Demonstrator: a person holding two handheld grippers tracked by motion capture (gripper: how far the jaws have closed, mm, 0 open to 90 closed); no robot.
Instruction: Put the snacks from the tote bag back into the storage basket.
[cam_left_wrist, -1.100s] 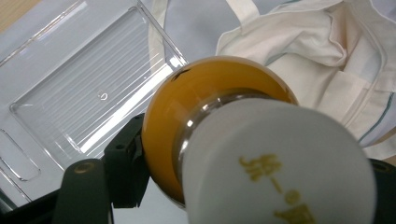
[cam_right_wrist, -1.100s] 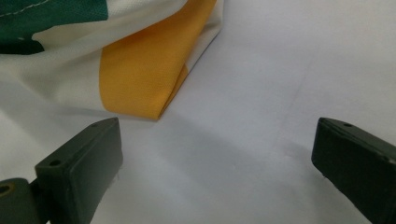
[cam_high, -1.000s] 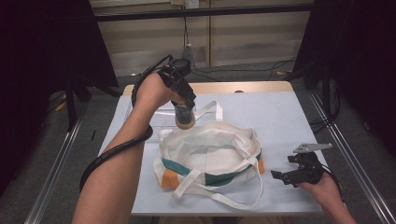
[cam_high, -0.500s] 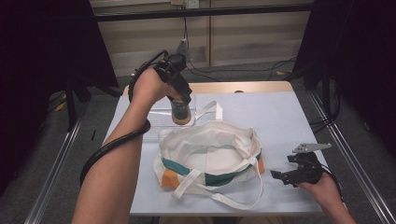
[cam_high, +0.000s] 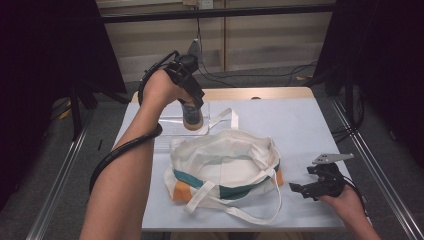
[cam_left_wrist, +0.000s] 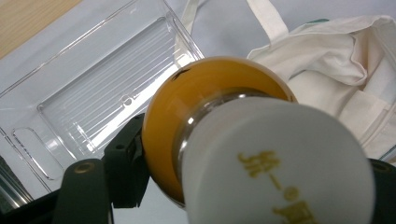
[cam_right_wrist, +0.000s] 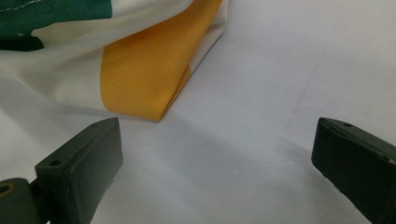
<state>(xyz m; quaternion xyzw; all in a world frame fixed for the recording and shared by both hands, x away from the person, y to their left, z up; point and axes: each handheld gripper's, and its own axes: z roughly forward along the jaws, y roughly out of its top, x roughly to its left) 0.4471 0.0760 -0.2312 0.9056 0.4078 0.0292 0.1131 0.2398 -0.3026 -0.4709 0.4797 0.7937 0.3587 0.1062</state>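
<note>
R gripper (cam_high: 306, 188) rests near the table's (cam_high: 310, 130) front right corner, jaws wide apart w/ nothing between, just right of the bag (cam_high: 225, 167) at front centre. Beyond the bag, L gripper (cam_high: 192, 107) has its jaws clamped on a bottle (cam_high: 192, 118), held over a clear tray (cam_high: 172, 126) toward the far left edge.

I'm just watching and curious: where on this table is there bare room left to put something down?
The far right of the table, beyond the cloth bag, is bare. So is the strip between the bag and the right hand-held gripper. It is crowded at far left, where the left hand-held gripper holds a jar over the clear tray.
</note>
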